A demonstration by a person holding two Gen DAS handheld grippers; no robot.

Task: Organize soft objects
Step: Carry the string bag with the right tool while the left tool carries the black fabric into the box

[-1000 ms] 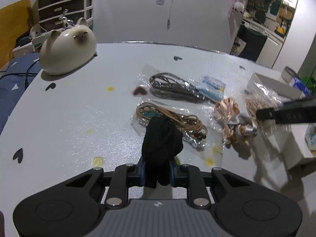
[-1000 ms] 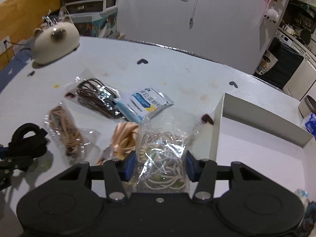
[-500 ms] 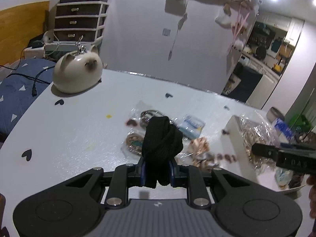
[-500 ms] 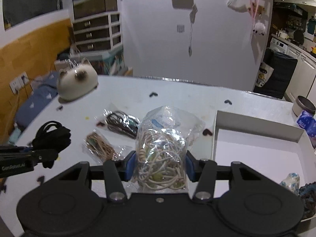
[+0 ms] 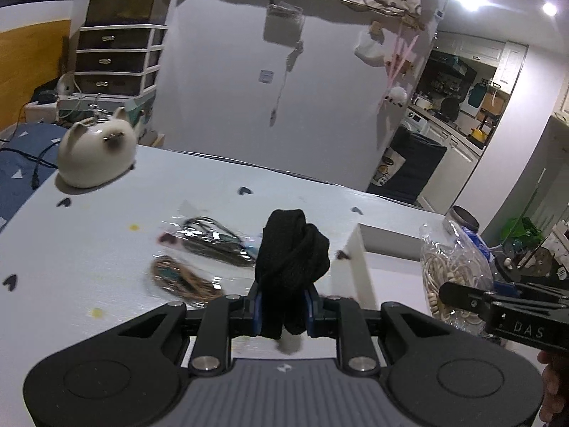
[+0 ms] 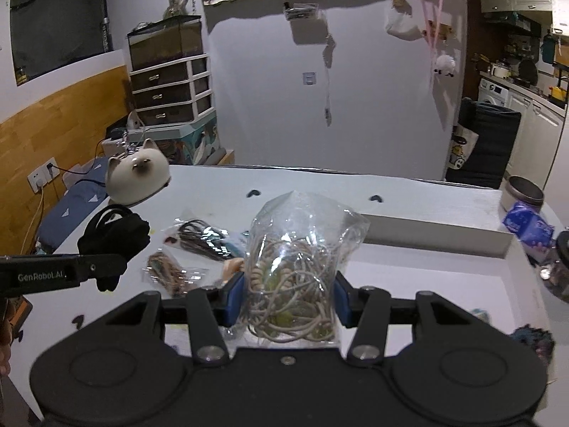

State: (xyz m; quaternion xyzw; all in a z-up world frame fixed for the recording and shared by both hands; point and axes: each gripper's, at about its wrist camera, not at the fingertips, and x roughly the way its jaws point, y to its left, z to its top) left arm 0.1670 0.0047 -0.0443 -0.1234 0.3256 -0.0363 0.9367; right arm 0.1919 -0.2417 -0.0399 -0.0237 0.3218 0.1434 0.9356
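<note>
One white table [image 6: 409, 192] carries one white tray [image 6: 426, 274]. Left of the tray lie two bagged cords [image 6: 199, 238]. Above the tray's left edge, the right gripper [image 6: 288, 297] clamps one clear bag of pale cord [image 6: 298, 267]; further left, the left gripper [image 5: 283, 307] pinches one black cloth bundle [image 5: 290, 259].

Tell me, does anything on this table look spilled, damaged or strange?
Small yellow stains mark the white table, as if something dripped there. Nothing else looks damaged. The bagged cords lie flat, and the cream cat-shaped ceramic figure sits upright at the far corner.
</note>
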